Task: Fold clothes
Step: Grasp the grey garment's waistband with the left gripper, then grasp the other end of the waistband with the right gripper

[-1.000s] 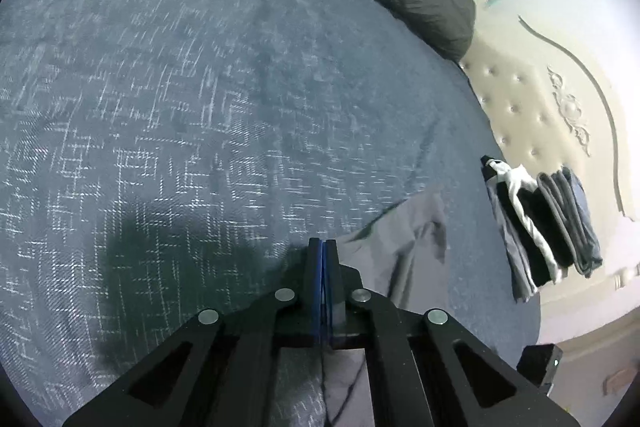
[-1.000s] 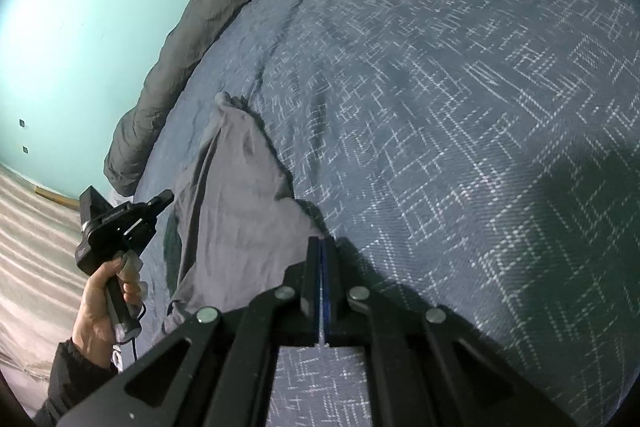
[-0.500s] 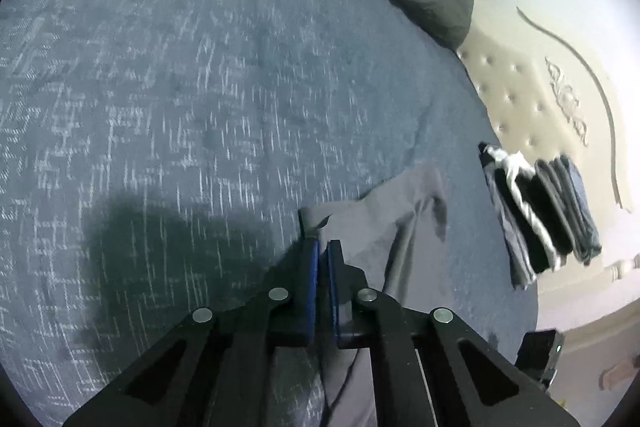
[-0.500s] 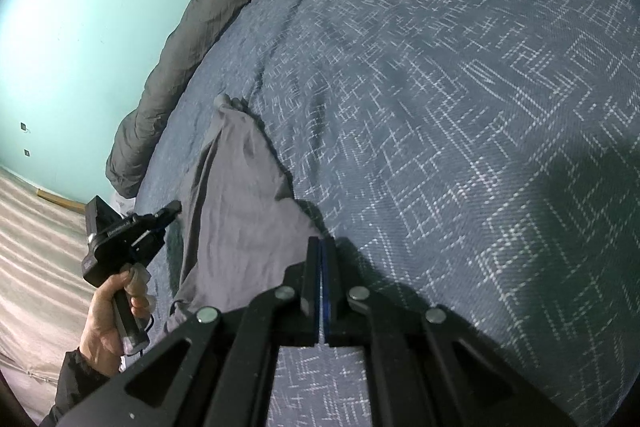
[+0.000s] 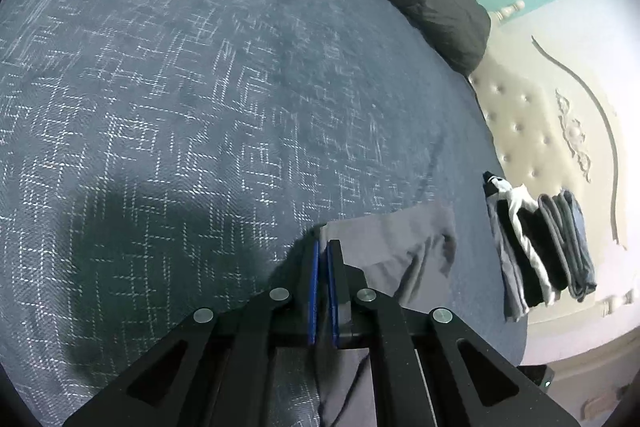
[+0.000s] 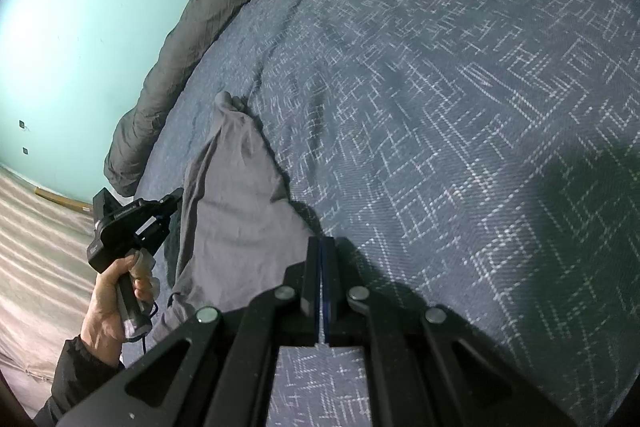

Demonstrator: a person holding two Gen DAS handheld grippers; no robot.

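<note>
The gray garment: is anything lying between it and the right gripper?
Nothing visible does. The gray garment lies on the bedspread right at the tips of the right gripper, with no other item between them.

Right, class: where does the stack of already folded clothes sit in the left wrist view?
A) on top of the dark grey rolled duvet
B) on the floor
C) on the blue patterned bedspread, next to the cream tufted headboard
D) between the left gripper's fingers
C: the folded stack lies on the bedspread beside the headboard.
</note>
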